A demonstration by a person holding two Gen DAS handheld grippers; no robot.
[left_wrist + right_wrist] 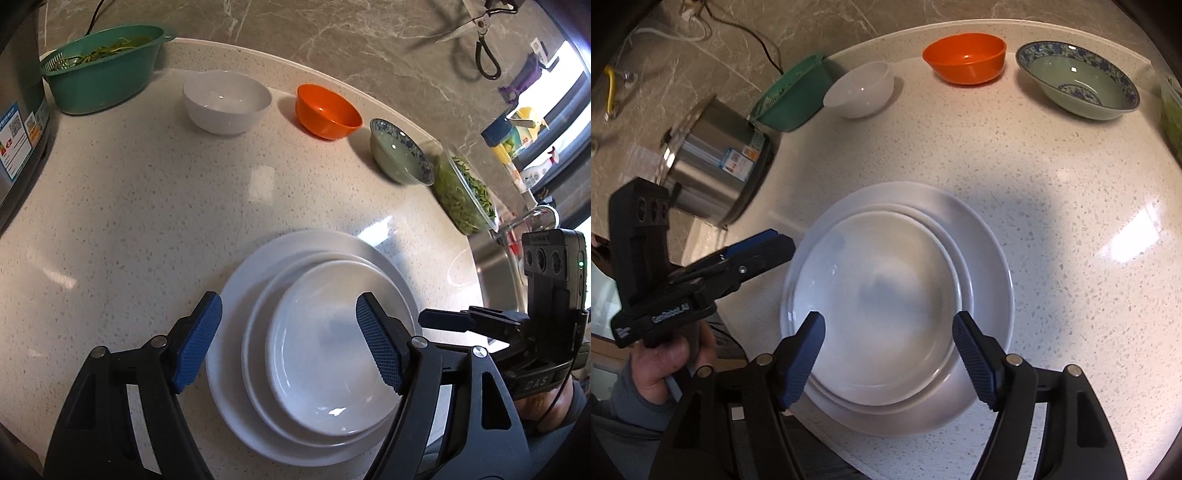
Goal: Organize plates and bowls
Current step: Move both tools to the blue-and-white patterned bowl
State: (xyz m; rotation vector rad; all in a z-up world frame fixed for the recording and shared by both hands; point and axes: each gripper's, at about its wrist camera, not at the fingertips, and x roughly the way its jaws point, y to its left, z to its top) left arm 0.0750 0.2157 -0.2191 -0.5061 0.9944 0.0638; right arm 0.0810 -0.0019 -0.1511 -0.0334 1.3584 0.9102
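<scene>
Three white plates sit stacked by size near the counter's front edge: a large plate [295,243], a middle one [258,332] and a small deep plate [325,350] on top. My left gripper [288,301] hovers open over the stack's left side, nothing between its blue pads. My right gripper [889,317] is open above the small top plate [886,295], also empty. Along the back stand a white bowl [227,101], an orange bowl [327,110] and a blue-patterned green bowl [400,151], apart from each other.
A green colander [103,66] with vegetable scraps stands at the back left beside a steel pot [713,158]. A clear container of greens [463,192] lies at the right by the sink [495,266]. Scissors [480,33] hang on the wall.
</scene>
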